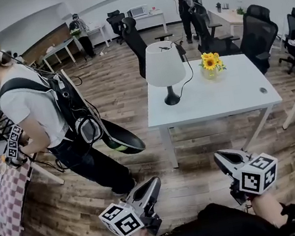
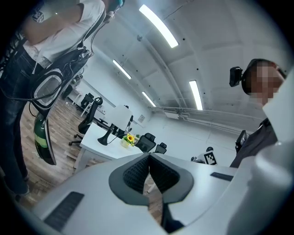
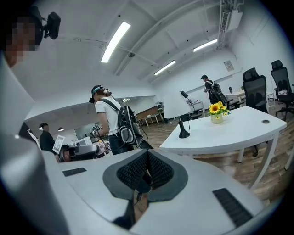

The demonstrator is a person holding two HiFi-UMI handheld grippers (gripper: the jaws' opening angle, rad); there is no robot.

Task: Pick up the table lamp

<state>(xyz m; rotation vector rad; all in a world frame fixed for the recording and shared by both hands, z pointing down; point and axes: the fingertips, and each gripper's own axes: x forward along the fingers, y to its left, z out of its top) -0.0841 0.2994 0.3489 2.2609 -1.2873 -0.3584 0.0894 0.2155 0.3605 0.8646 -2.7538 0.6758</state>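
Observation:
The table lamp [image 1: 165,68], white shade on a black stem and round foot, stands on the left part of the white table [image 1: 228,101]. It also shows far off as the lamp [image 2: 118,120] and the lamp [image 3: 178,112]. My left gripper [image 1: 154,183] and right gripper [image 1: 220,157] hover low in the head view, well short of the table's near edge, both shut and empty. In the gripper views the left gripper [image 2: 149,160] and right gripper [image 3: 147,158] have their black pads pressed together.
A vase of sunflowers [image 1: 211,65] stands on the table right of the lamp. A person with a backpack [image 1: 53,125] stands at the left near a checked table [image 1: 7,200]. Black office chairs [image 1: 257,34] ring the table's far side. Wooden floor lies between me and the table.

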